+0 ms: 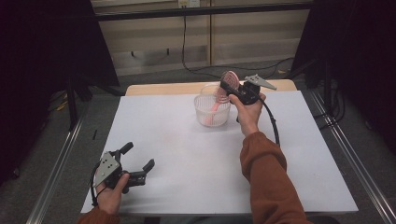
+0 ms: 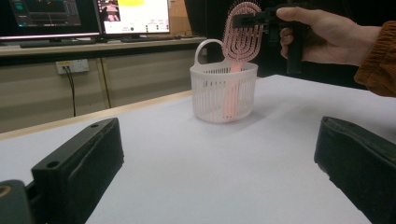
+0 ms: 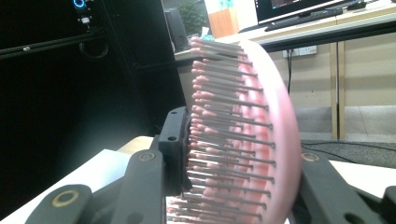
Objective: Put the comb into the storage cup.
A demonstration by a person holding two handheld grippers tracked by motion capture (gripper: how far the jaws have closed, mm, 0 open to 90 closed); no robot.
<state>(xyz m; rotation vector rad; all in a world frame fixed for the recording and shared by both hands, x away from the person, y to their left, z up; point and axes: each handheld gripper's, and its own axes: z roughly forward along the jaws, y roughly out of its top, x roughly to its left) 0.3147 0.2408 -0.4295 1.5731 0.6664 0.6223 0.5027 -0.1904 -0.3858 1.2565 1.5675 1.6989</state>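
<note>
Right claw (image 1: 232, 87) grips pink oval plastic hairbrush (image 1: 229, 79) by its head, long axis upright, handle down in white slatted plastic basket (image 1: 212, 112) directly below; left claw (image 1: 138, 161) wide, far off on desk (image 1: 187, 154).

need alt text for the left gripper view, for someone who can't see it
A pink hairbrush stands handle-down in a white slotted basket on a white table, its head gripped by the right gripper in a person's hand. The left gripper shows open black jaws in the foreground.

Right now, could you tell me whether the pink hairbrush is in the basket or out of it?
In: the hairbrush stands handle-down inside the white basket, its head above the rim between the right gripper jaws.
</note>
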